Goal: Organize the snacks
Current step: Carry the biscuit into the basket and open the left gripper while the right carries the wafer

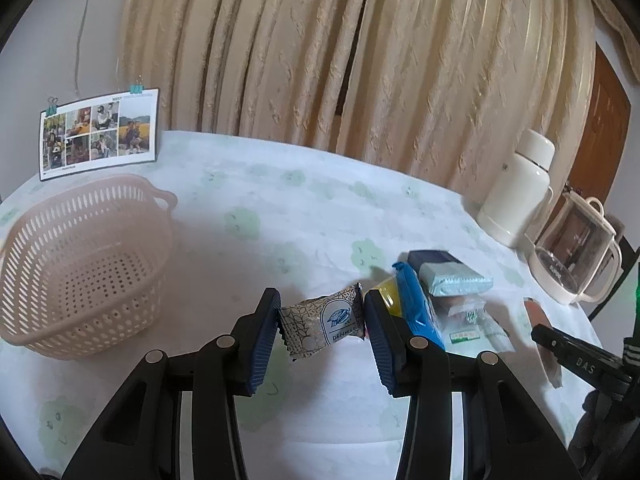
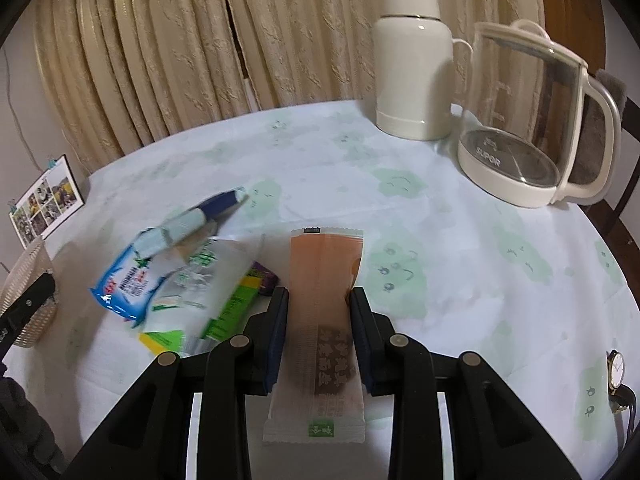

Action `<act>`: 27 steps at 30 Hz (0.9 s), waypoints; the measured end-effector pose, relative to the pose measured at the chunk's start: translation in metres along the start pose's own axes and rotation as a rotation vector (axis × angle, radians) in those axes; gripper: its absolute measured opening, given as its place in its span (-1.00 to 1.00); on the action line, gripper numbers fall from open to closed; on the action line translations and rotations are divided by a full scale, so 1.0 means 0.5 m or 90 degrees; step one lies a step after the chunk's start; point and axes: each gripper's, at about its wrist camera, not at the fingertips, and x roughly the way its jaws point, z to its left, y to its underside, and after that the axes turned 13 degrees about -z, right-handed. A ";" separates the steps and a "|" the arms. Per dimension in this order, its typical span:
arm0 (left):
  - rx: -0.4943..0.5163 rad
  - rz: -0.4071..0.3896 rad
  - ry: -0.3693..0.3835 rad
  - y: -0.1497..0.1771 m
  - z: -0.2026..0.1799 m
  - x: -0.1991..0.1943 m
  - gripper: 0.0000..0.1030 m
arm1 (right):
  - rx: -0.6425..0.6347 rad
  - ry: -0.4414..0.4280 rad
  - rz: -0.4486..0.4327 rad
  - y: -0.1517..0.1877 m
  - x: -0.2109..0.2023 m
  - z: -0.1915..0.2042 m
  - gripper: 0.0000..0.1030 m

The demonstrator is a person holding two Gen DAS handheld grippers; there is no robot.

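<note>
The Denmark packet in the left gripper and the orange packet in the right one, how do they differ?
The Denmark packet is short, squarish, pale with a leaf pattern and a blue emblem; the orange packet is long, narrow, orange-pink with a brown band. The Denmark packet fits between the left gripper pads; the orange packet sticks out well past the right gripper. Both are sealed snack wrappers with crimped ends, each gripped by its sides.

Cream flask (image 2: 412, 68) beside glass kettle (image 2: 532, 120); photo card (image 1: 100, 134) against curtain (image 1: 360, 52); perhaps a wristwatch (image 2: 616, 376).
</note>
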 end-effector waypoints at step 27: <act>-0.037 -0.132 -0.230 -0.104 0.271 -0.073 -0.07 | -0.015 -0.112 -0.026 -0.039 -0.030 0.181 -0.45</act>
